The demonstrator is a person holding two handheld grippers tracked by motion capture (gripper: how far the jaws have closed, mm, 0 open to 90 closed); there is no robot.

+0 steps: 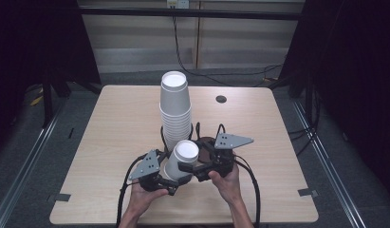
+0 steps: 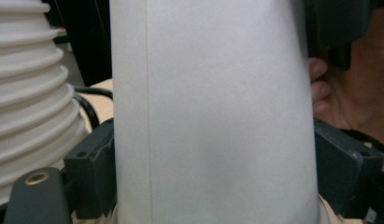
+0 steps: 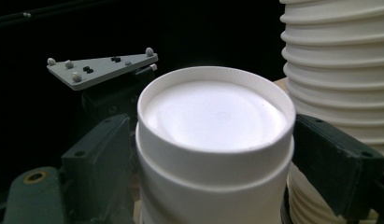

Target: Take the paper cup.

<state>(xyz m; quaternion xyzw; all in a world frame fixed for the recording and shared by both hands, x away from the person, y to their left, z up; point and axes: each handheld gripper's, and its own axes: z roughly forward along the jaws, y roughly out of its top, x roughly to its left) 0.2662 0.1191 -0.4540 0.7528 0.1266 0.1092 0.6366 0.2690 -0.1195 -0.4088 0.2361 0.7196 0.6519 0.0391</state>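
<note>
Holding a pair of nested white paper cups [image 1: 182, 160] upside down between them, both grippers work near the front edge of the light wooden table [image 1: 112, 142], just in front of the tall inverted stack of white paper cups [image 1: 175, 109]. The left gripper [image 1: 171, 183] has its jaws closed against the lower, wider wall of the cups, while the right gripper [image 1: 190, 167] clamps the narrow top end; in the right gripper view a step below the upper rim shows one cup sitting over another. Gripping at opposite ends looks meant to pull the two cups apart. How tightly they are jammed is hard to judge. The cups' mouth is hidden behind the left gripper, and the left gripper view cuts off both their ends.
</note>
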